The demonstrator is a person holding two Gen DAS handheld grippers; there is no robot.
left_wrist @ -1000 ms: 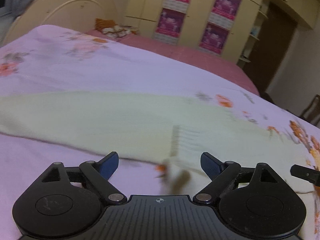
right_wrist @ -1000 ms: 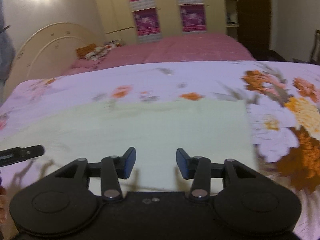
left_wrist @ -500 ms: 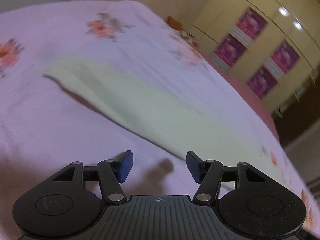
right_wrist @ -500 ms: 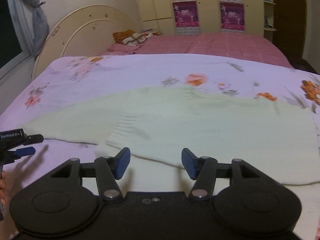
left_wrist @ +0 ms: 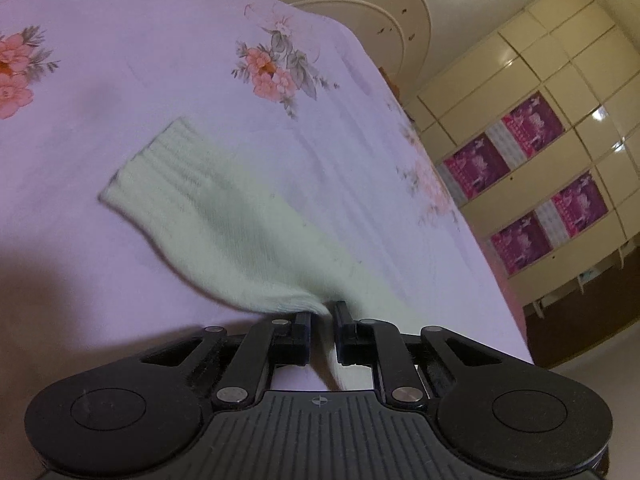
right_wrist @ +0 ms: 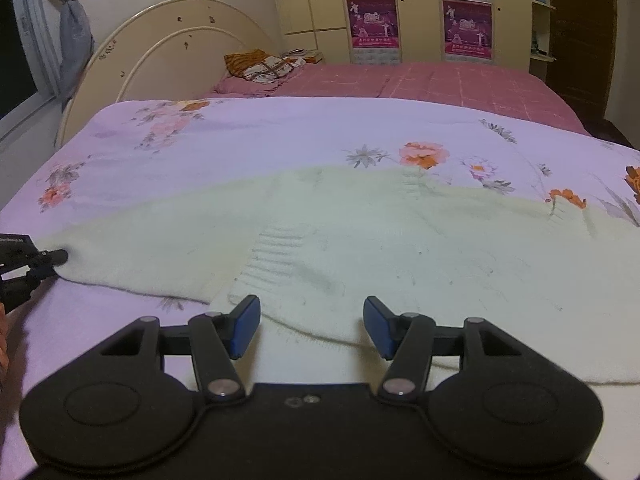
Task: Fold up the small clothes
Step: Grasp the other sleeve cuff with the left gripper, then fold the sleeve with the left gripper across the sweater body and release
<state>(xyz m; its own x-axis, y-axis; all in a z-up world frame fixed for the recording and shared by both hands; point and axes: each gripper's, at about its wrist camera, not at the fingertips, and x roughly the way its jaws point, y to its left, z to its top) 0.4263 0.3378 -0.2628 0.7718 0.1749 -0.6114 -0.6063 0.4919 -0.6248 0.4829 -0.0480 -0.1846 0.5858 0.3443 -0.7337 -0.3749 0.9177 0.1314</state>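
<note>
Bedroom with cream wardrobes (right_wrist: 316,12) and a curved headboard (right_wrist: 160,60); lilac floral bedspread (right_wrist: 240,136) carrying the work. Pale cream knitted sweater (right_wrist: 400,248) spread flat across it, long axis running left to right in the right wrist view, 1 sleeve already folded inward so its ribbed cuff (right_wrist: 276,252) lies on the body, just ahead of the right tongs (right_wrist: 311,328). Other sleeve (left_wrist: 224,224) stretched out leftward, ribbed end (left_wrist: 160,164) lying flat on the bedspread, well beyond the left tongs (left_wrist: 322,320). Left tongs closed on a pinch of that sleeve, at the lower edge, fabric bunched between the 2 fingers; same tongs visible at the far left of the right wrist view, touching the sleeve edge. Right tongs wide open, blue pads (right_wrist: 246,326) hovering just above the near hem, gripping nothing. Left side clearly nearer the loose sleeve, so probably next: carrying that sleeve rightward, across the body. Knit looks soft, thick, slightly smudged, likely to sag when lifted.
</note>
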